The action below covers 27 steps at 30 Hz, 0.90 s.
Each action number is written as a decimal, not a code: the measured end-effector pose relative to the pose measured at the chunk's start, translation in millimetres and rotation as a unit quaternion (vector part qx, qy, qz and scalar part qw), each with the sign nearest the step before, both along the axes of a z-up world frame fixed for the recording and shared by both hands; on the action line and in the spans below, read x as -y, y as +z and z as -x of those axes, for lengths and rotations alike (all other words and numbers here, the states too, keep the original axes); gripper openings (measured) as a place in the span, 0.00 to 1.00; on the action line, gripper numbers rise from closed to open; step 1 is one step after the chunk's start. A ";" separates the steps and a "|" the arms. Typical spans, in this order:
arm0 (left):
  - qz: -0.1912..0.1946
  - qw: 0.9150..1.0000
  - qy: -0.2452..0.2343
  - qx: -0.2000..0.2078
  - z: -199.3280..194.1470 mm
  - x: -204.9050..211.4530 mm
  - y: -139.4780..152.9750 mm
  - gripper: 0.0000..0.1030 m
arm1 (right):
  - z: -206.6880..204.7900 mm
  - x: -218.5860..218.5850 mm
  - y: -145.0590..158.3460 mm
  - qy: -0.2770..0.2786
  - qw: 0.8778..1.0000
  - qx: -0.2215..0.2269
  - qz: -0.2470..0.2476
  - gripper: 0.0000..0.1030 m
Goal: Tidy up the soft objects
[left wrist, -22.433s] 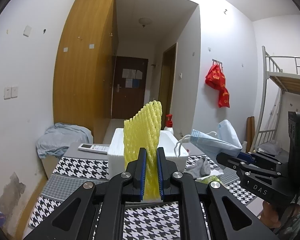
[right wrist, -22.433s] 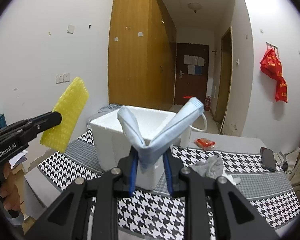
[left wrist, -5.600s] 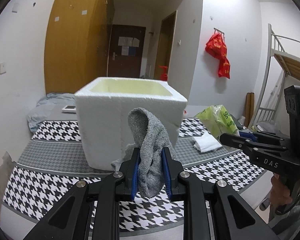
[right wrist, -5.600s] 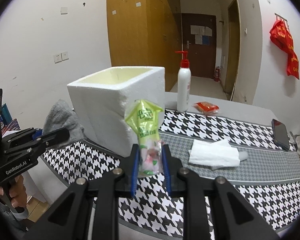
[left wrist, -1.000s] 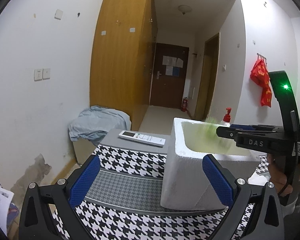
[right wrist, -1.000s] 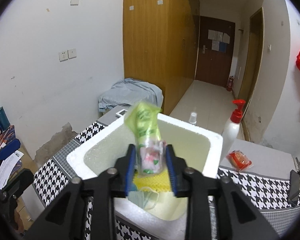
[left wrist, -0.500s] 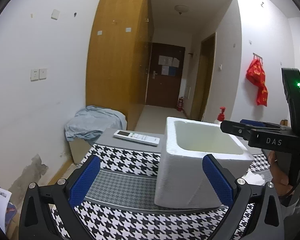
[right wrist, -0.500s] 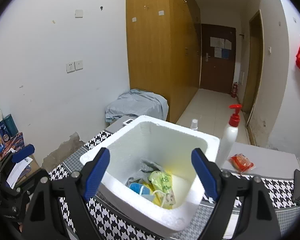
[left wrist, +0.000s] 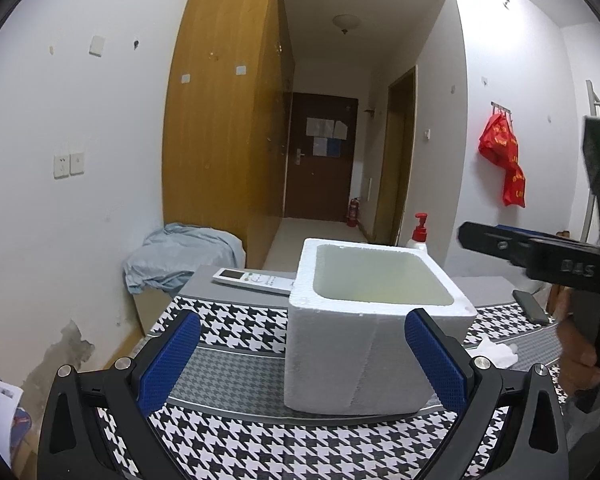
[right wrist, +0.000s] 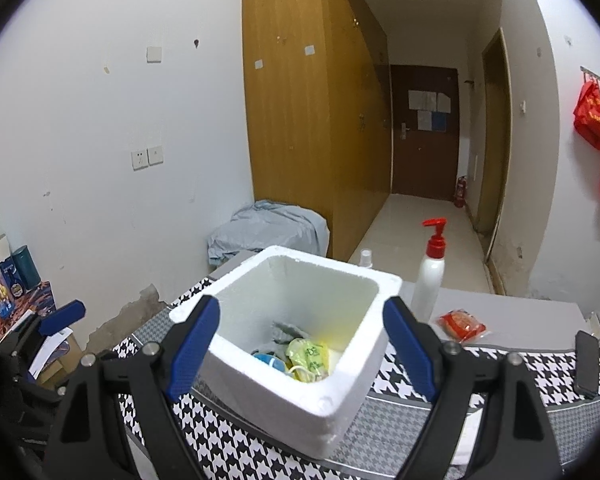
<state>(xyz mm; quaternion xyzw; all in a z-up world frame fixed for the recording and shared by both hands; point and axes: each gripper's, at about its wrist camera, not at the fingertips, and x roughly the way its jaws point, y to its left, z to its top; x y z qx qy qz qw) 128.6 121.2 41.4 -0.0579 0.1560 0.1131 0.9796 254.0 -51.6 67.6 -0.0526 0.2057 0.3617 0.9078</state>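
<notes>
Both wrist views face the doorway over the foam box (left wrist: 364,344) (right wrist: 300,392): left lower, right looking in.

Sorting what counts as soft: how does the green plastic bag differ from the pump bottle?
The green plastic bag lies crumpled inside the foam box; the pump bottle stands upright on the table behind it. The bag is green and printed; the bottle is white with a red pump.

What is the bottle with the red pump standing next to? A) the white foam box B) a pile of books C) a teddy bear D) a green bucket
A: the bottle stands upright on the table just behind the far right corner of the white foam box.
</notes>
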 end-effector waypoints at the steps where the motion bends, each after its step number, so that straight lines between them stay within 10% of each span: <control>1: -0.001 1.000 0.000 0.001 -0.1 2.6 -0.7 0.99 | 3.4 4.6 1.6 0.002 1.000 0.003 -0.003 0.84; 27: -0.011 0.998 -0.066 0.004 0.2 56.7 -19.8 0.99 | 71.2 68.0 -13.1 -0.016 0.997 0.066 -0.037 0.85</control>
